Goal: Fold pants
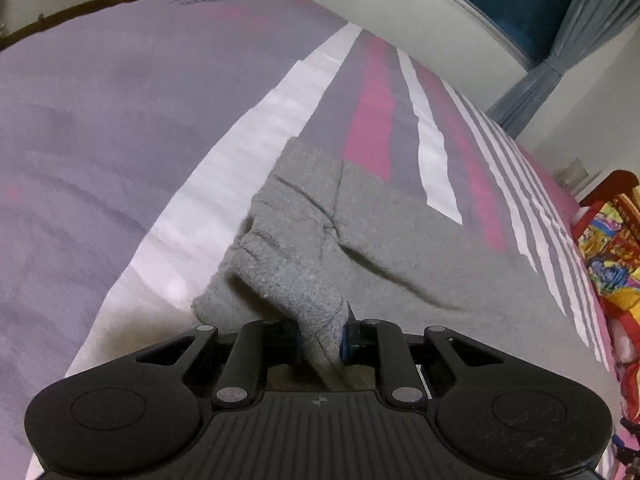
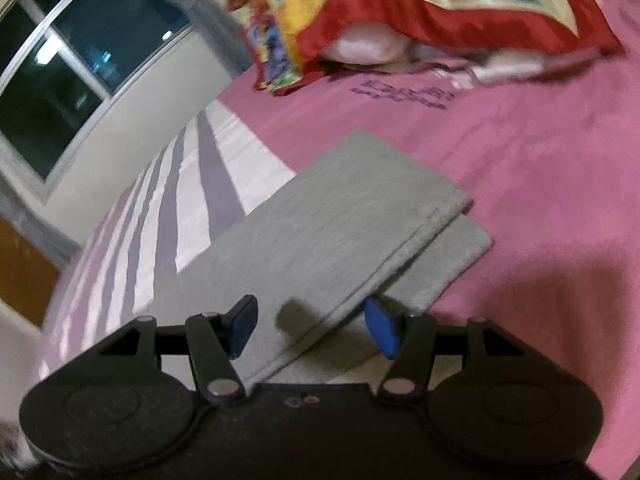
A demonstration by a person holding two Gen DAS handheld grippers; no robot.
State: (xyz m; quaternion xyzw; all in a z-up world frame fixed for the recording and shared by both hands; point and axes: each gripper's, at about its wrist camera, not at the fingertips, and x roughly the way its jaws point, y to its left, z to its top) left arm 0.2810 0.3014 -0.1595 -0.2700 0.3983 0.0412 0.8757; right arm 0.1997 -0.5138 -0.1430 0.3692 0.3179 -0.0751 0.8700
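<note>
Left wrist view showed the left gripper (image 1: 320, 334) pinched tight on a bunched corner of the gray pants (image 1: 360, 248). The cloth stuck up between its two blue pads, so this tool was clamped on the pants. The pants lay on a bed (image 1: 100, 140) with pink, white and gray stripes, and the top end near the gripper looked lumpy and creased.

Right wrist view showed the right gripper (image 2: 310, 326) with its jaws apart. The leg end of the pants (image 2: 340, 208) lay flat under it, one leg stacked on the other, and the lower leg peeked out at the side. Nothing was pressed between these pads; they sat just over the cloth, and I could not tell if they touched it. A bright pillow (image 2: 360, 12) lay well apart, near the head of the bed.

The pants seemed to be already folded once, leg on leg. The step in hand looked like getting a hold at both ends for the next fold. Next, the right gripper would likely need to close on both layers together, near the edge, so no leg slips out. Then both hands should lift evenly.
</note>
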